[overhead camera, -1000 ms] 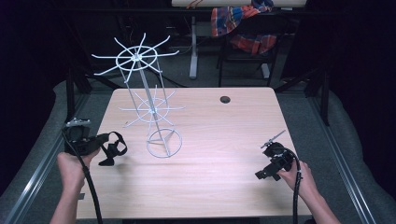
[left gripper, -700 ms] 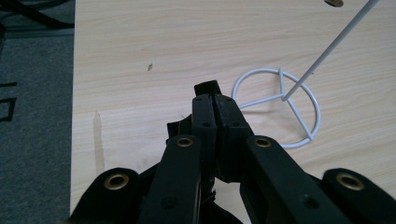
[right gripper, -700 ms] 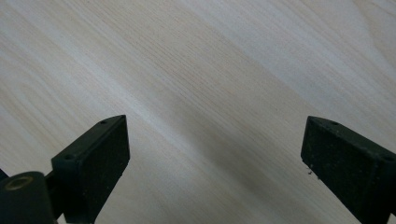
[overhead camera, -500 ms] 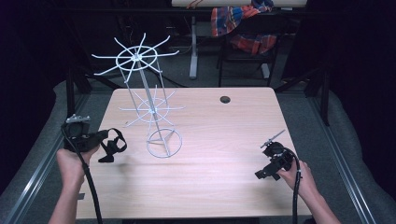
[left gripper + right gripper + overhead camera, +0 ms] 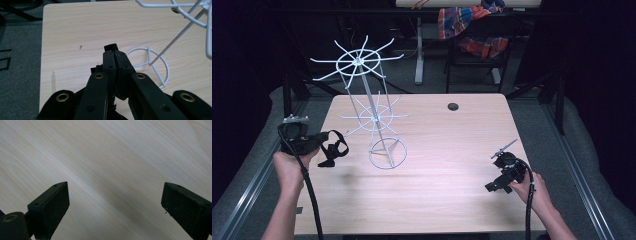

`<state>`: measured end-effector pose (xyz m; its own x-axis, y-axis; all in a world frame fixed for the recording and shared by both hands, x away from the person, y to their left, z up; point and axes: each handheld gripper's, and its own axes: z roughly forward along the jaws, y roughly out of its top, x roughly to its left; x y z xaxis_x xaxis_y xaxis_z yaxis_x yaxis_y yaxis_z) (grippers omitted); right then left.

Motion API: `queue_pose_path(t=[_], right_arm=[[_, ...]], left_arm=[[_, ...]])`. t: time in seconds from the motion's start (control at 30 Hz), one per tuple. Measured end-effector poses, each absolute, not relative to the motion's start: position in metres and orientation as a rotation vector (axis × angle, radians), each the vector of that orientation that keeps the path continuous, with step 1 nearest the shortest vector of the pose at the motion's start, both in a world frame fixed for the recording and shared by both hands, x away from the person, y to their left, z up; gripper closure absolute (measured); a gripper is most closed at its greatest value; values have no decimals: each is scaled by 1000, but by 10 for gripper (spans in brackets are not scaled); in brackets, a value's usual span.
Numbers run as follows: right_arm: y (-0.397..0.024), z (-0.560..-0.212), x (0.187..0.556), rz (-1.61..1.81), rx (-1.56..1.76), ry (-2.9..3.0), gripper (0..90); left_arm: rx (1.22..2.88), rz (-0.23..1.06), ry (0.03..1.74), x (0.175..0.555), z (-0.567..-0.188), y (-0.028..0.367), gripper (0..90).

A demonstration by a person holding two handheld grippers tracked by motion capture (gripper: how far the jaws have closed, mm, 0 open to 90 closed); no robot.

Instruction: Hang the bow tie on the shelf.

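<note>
A small black strap-like piece (image 5: 111, 47) sits pinched between the closed jaws of the left gripper (image 5: 328, 148), held over the table's (image 5: 447, 145) left edge, near the white wire rack (image 5: 372, 117). This looks like the carrying step; next it needs lifting toward one of the rack's prongs. The right gripper (image 5: 115, 205) is spread wide and empty above bare wood.

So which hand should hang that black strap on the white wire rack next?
Left, probably. The left tongs are shut on the black strap, right beside the wire rack. The right tongs are open over bare table, farther from the rack.
</note>
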<state>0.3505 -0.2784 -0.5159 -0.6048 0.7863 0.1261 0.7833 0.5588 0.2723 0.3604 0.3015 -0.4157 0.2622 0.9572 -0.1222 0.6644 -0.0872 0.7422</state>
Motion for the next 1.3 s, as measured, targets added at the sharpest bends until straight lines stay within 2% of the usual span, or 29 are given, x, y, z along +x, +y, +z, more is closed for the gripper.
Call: queue_pose_path(t=[0.8,0.9,0.97,1.3], right_arm=[[-278,-515,351,466,1374,2768,77],[-276,-520,348,554,1435,2702,77],[-279,-515,351,466,1383,2764,77],[-280,-516,351,456,1386,2773,77]], left_arm=[[1752,606,1447,378,-396,290,878],[1739,612,1438,378,-395,289,879],[1732,617,1434,378,-393,289,879],[1733,623,1400,378,-388,283,879]])
